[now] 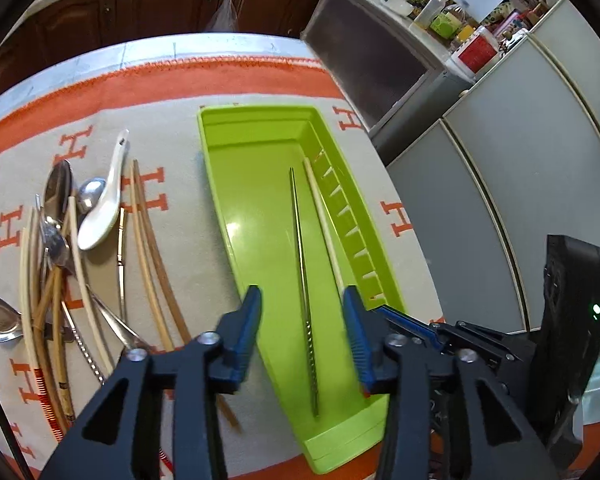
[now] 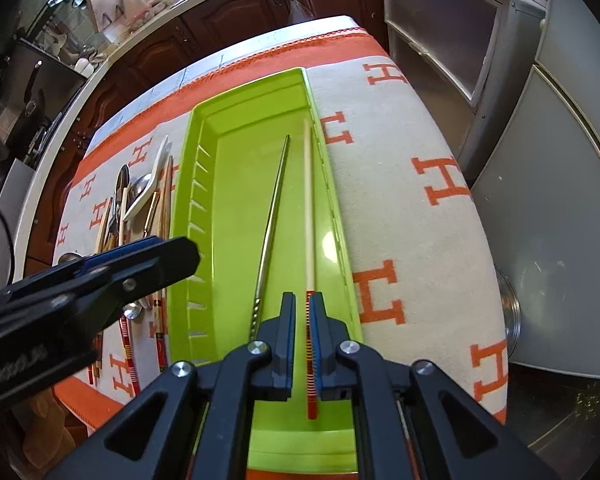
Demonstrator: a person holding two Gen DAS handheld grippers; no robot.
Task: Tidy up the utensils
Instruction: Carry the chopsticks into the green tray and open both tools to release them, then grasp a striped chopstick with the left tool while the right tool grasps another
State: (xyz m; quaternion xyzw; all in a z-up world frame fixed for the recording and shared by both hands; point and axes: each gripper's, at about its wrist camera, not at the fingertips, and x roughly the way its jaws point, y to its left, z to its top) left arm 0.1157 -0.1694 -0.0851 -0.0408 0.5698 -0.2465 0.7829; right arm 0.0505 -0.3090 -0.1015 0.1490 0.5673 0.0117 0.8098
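Two chopsticks lie lengthwise in the green tray (image 2: 204,128) on the bench: a metal chopstick (image 2: 271,236) mid-tray and a cream chopstick (image 2: 309,200) along its right wall. The right gripper (image 2: 302,300) has its fingers nearly closed around the cream one's red-striped end. The left gripper (image 1: 302,298) hovers over the tray, fingers wide apart and holding nothing. Spoons and chopsticks sit in a pile (image 1: 60,256) left of the tray.

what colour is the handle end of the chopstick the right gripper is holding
Red with fine yellow stripes; the rest is cream. Best seen in the right wrist view, between the right gripper fingers.
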